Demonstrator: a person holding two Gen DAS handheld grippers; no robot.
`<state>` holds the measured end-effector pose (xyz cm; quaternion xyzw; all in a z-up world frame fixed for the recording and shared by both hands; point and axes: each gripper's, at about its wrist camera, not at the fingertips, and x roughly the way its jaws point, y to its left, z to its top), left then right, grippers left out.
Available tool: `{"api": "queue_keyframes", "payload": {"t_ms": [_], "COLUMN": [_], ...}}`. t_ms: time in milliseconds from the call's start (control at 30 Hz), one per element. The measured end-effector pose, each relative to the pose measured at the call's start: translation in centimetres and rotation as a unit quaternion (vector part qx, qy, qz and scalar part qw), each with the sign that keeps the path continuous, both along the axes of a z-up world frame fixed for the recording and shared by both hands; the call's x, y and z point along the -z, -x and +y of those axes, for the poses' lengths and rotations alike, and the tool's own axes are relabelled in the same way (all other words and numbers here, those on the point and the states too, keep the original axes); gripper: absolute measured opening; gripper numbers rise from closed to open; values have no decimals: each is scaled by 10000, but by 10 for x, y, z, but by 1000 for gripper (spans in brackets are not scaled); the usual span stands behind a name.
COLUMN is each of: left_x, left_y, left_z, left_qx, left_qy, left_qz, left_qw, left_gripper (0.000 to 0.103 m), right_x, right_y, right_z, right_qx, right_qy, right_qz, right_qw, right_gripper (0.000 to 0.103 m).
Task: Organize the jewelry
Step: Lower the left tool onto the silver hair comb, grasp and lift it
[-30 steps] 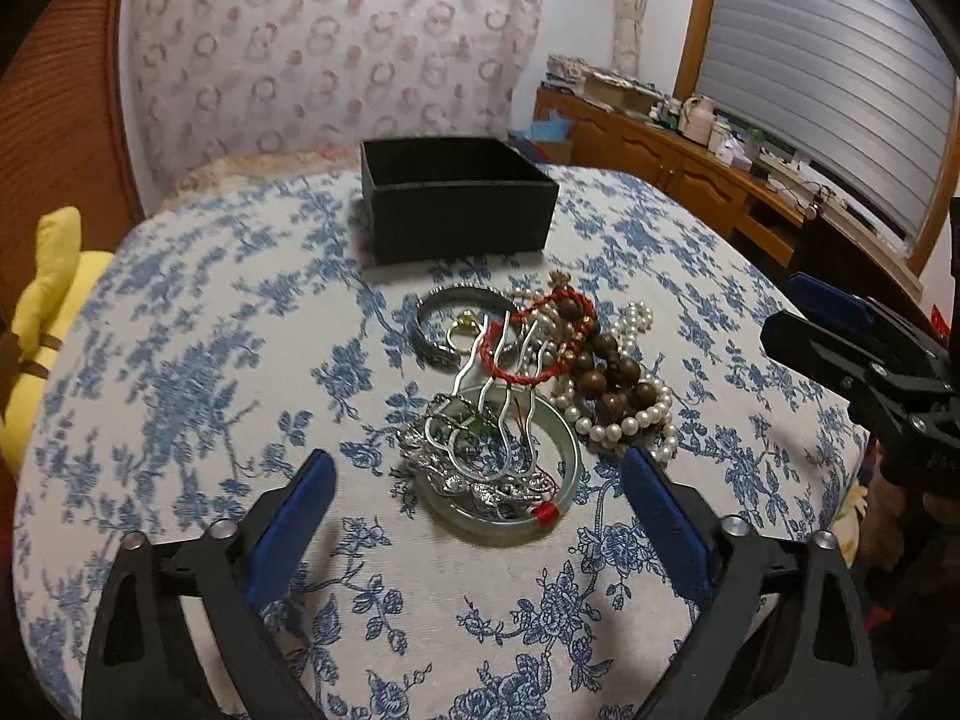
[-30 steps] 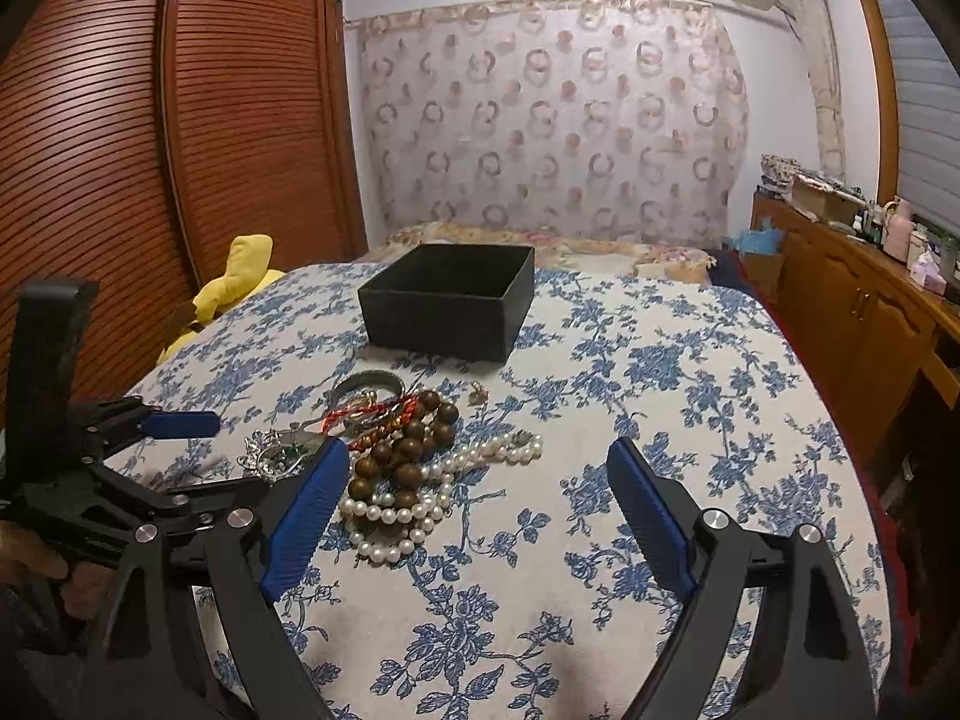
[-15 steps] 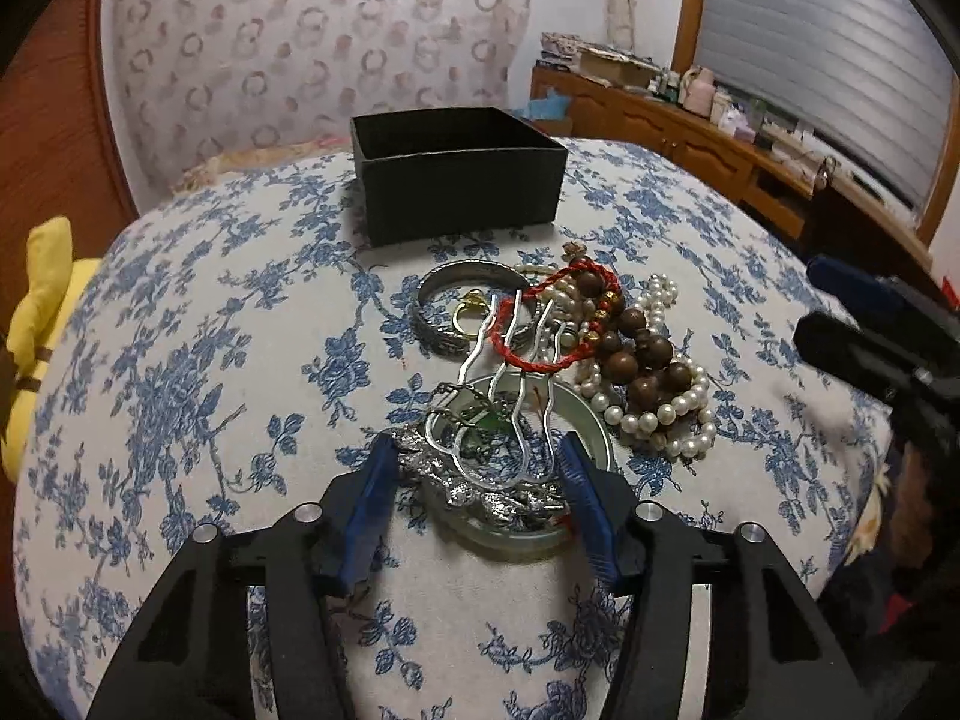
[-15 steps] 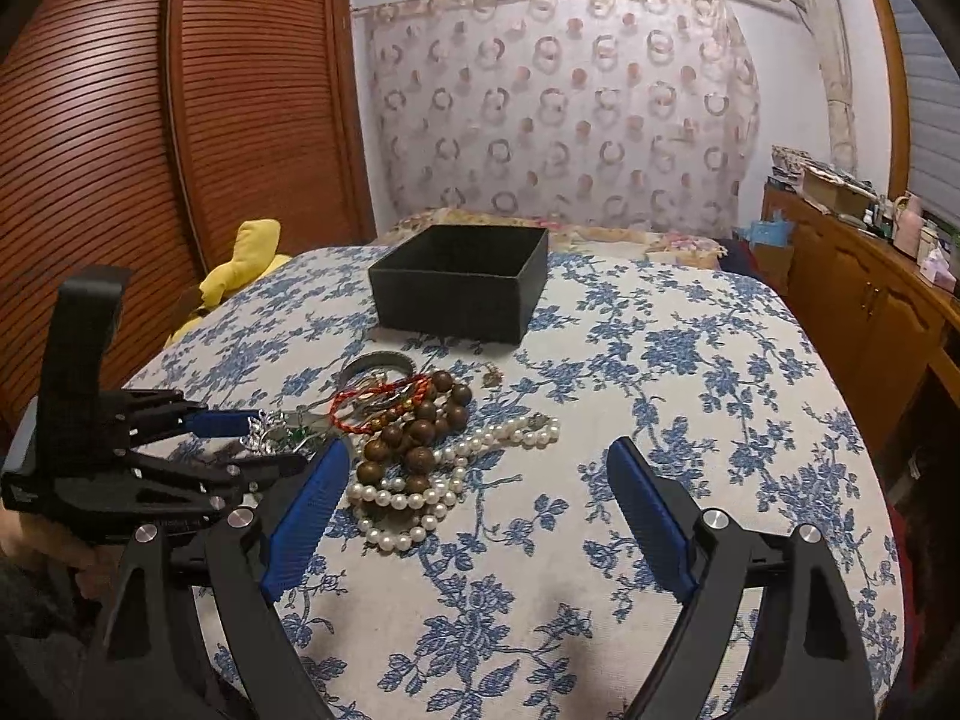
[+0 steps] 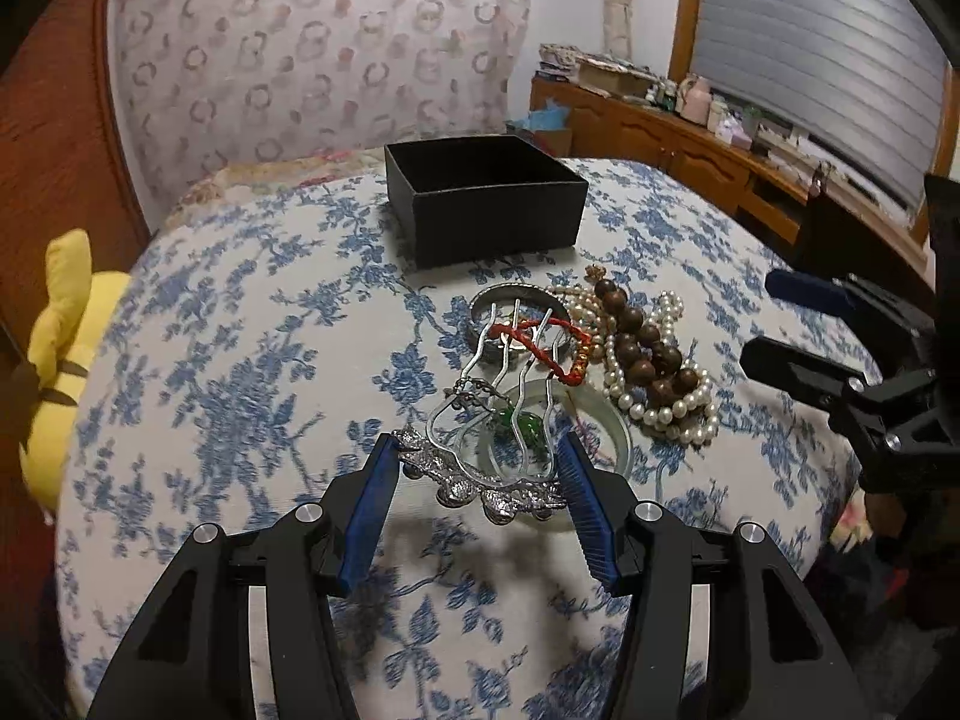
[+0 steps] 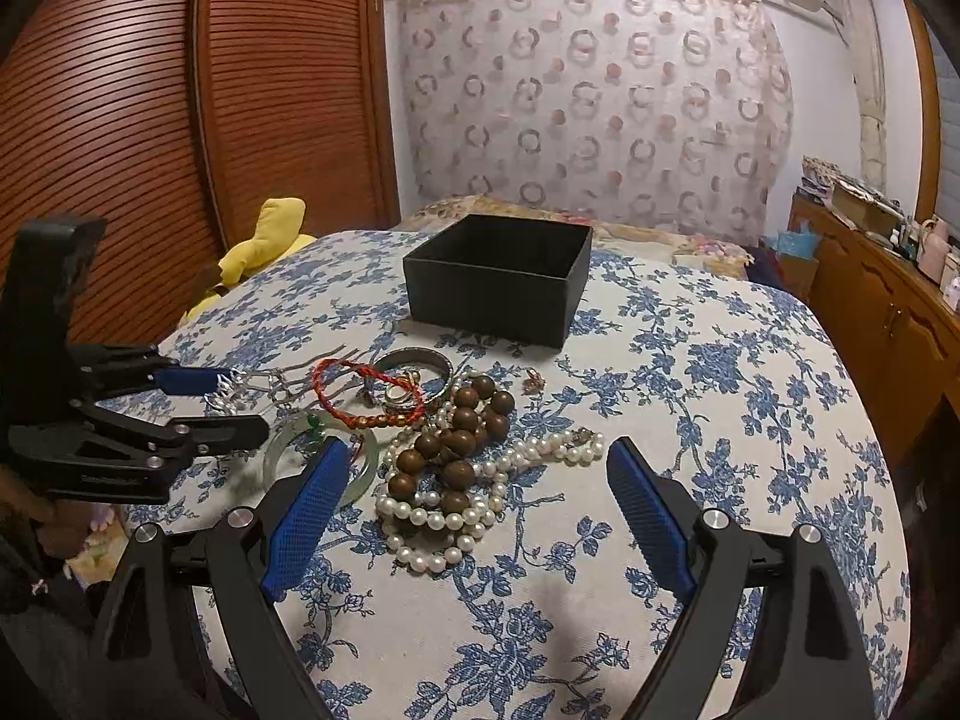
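Floral tablecloth (image 5: 240,360), left claw (image 5: 477,468) clamping silver hair comb (image 5: 498,420), right claw (image 6: 480,480) wide, empty

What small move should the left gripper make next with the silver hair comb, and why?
Probably lift slowly. The left gripper is shut on the silver hair comb, but its prongs run under the red cord bracelet, which may drag along. The black box waits open behind the pile.
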<state>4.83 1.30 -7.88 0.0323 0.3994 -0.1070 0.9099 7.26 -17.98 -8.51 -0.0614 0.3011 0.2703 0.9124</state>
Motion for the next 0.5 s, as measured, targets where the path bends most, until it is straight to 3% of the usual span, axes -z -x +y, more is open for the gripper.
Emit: {"api": "queue_keyframes", "payload": {"t_ms": [333, 500], "left_x": [-7, -25], "left_y": [-10, -23], "left_z": [13, 5], "left_qx": [320, 691], "left_qy": [-344, -1016], "left_qz": [341, 357], "left_qw": [9983, 9918], "left_gripper": [52, 52], "right_x": [4, 4], "right_y": [-3, -7], "right_z": [15, 24], "right_qx": [-232, -409], "right_qy": [103, 7], "right_qz": [31, 111], "right_qw": [9997, 9991], "right_gripper": [89, 89]}}
